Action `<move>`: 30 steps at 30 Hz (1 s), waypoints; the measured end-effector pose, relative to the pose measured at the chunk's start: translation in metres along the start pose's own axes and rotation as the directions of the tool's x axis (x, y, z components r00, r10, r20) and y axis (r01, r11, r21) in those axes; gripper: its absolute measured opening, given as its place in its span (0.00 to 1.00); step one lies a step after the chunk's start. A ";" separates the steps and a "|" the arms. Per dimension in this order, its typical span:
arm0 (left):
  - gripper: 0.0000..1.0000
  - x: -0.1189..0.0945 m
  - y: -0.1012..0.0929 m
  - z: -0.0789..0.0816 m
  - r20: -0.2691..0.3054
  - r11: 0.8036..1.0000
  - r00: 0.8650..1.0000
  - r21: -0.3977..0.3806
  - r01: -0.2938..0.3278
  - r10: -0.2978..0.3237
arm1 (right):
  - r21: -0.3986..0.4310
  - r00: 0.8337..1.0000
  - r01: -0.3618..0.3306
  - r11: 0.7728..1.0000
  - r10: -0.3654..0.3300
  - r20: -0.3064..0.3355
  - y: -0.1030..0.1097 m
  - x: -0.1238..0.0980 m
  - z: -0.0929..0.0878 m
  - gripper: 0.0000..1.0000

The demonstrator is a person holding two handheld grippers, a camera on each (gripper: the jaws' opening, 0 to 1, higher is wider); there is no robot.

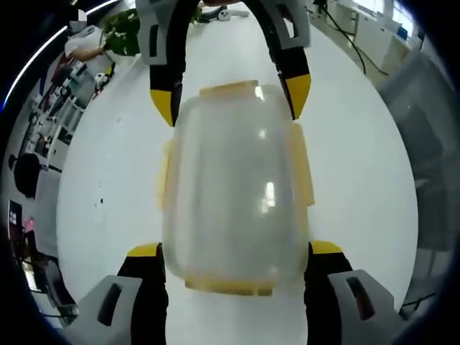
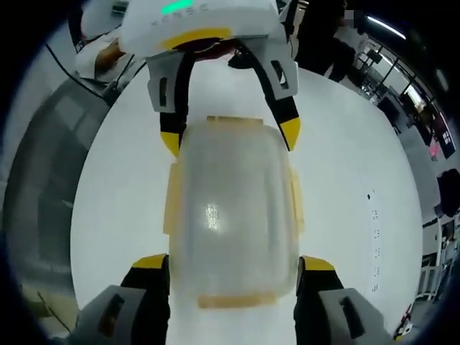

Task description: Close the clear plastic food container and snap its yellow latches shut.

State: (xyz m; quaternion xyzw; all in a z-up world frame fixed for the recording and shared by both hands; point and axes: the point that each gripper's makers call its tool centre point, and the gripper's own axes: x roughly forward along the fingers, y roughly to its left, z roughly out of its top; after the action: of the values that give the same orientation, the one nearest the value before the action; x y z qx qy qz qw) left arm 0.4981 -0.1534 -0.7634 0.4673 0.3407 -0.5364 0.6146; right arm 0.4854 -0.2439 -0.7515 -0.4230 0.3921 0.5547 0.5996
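Observation:
A clear plastic food container (image 1: 233, 187) with its lid on lies on the white table (image 1: 108, 180), lengthwise between the two grippers. Pale yellow latches (image 1: 302, 167) sit on its sides and ends; I cannot tell whether they are snapped down. My left gripper (image 1: 235, 249) is open wide, its yellow-tipped jaws flanking the container's near end, close against its sides. The right gripper (image 1: 230, 97) straddles the far end the same way. In the right gripper view the container (image 2: 233, 208) lies between my right gripper (image 2: 233, 262) and the left gripper (image 2: 230, 136) opposite.
The table's edge curves round with grey floor beyond (image 1: 424, 144). Desks and clutter (image 1: 43, 122) stand at the left with something green (image 1: 122, 32). In the right gripper view a person's arm (image 2: 100, 50) shows beyond the table, and desks (image 2: 438, 144) at the right.

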 end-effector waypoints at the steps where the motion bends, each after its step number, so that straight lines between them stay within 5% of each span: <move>1: 0.76 -0.001 -0.001 -0.002 0.001 1.000 1.000 0.000 0.000 0.000 | 0.001 1.000 0.000 1.000 0.000 0.000 0.001 0.001 0.002 0.70; 30: 0.76 -0.024 -0.009 -0.060 0.001 1.000 1.000 -0.019 -0.004 0.004 | -0.009 1.000 -0.008 1.000 0.008 0.000 0.009 0.021 0.062 0.70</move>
State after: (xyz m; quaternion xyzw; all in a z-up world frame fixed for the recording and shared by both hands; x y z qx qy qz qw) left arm 0.4892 -0.0883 -0.7633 0.4618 0.3447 -0.5320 0.6204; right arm 0.4778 -0.1775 -0.7514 -0.4241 0.3912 0.5589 0.5955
